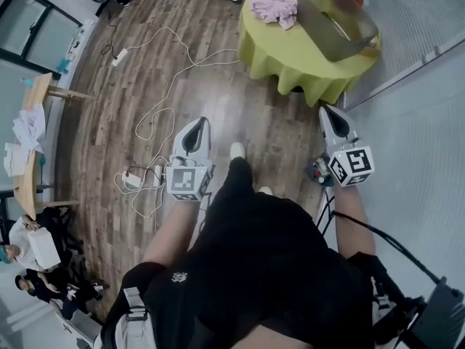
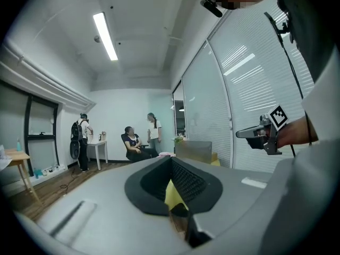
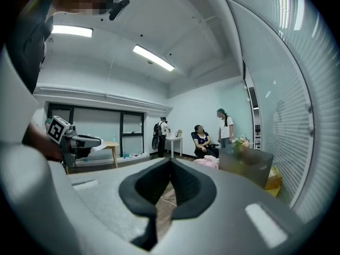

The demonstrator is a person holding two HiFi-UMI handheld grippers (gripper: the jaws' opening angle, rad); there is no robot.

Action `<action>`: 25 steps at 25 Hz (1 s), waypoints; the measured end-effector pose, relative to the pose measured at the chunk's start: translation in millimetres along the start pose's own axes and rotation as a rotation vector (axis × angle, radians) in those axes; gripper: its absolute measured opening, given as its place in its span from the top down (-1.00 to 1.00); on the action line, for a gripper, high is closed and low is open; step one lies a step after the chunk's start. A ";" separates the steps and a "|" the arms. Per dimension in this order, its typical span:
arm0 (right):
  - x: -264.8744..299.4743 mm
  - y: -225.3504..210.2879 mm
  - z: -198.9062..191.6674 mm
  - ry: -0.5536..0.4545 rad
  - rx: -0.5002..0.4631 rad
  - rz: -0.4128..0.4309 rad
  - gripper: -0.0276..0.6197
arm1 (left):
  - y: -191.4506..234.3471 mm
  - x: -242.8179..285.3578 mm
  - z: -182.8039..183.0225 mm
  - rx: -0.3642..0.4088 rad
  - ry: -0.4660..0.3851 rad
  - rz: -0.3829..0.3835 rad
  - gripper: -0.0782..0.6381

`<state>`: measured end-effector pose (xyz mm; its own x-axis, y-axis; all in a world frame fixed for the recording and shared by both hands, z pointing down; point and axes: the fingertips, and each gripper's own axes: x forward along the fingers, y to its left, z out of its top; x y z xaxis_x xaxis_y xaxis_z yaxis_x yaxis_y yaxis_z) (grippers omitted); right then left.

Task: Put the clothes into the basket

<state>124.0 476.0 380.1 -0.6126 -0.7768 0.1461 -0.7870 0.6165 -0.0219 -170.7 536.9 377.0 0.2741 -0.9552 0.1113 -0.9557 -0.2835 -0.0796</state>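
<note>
Approach stage imo: left claw [image 1: 197, 124] and right claw [image 1: 328, 112] closed, empty, well short of the bench [image 1: 290, 58]; next, open onto its pink clothes [image 1: 276, 7].

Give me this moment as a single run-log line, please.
left gripper: shut, empty | right gripper: shut, empty | pink clothes: on table beside basket, untouched

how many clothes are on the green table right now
1: a pink heap on the green table, left of the basket in the head view. It may hold more than one bunched garment.
</note>
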 end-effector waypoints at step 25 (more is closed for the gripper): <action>251.3 -47.9 31.1 0.062 0.019 -0.171 0.91 | 201.6 249.4 18.6 -0.058 -0.065 -0.162 0.76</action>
<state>5.5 247.3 387.1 -0.4647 -0.8601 0.2104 -0.8808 0.4734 -0.0100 -293.0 239.9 370.3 0.4292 -0.9016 0.0535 -0.9027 -0.4302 -0.0086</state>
